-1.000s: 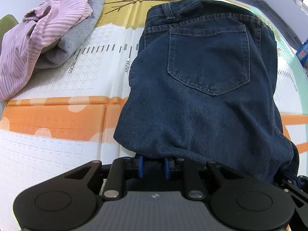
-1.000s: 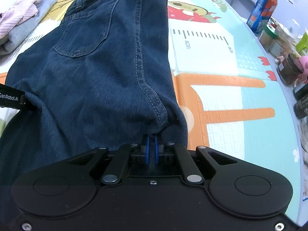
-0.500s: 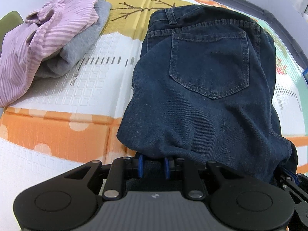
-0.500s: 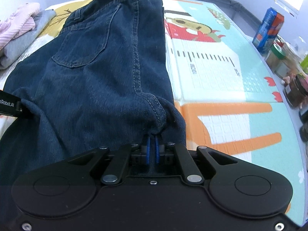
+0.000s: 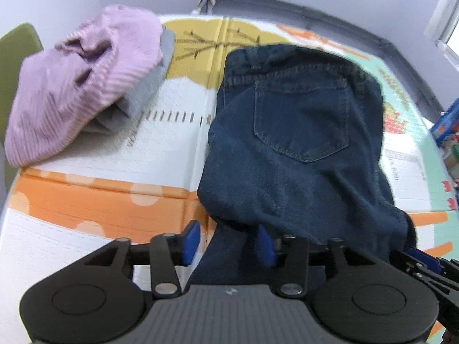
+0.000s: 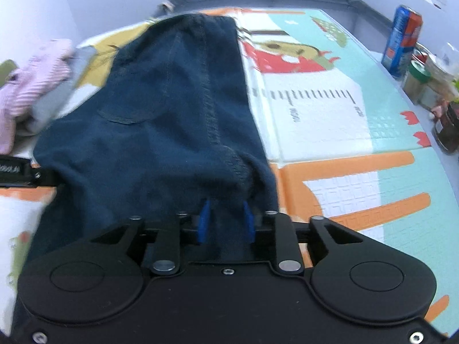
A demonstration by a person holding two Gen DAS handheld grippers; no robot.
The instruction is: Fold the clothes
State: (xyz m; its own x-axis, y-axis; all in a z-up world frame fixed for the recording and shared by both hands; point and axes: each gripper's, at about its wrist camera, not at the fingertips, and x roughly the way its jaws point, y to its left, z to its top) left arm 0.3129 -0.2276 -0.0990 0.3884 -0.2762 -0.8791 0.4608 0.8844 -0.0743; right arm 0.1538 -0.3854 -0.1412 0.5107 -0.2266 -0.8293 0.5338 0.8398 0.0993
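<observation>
1. While both grippers sit at the near fold edge of the jeans [image 5: 298, 149], the denim lies doubled on the play mat [image 5: 100, 154], back pocket up, waistband at the far end.
2. Left gripper [image 5: 228, 242]: blue fingers stand well apart; a strip of denim runs between them, but neither pad visibly presses it. Judged not clamped.
3. Right gripper [image 6: 226, 222]: fingers parted, narrower than the left. The seam end of the jeans bunches just ahead of them and denim passes between; no pinch visible.
4. Stage: cloth between parted fingers fits either a release after laying a fold or an approach to grip. One moment does not settle which.
5. Doing it well, either way: keep both grippers level with each other so the near edge stays straight; keep the bunched seam at the right from dragging the top layer askew; move low over the mat.
6. Position: jeans reach from both grippers away toward the far edge of the mat. A pink striped garment [image 5: 80, 91] on a grey one [image 5: 149, 86] lies well apart, far left. Containers [image 6: 401, 40] stand at the right edge.
</observation>
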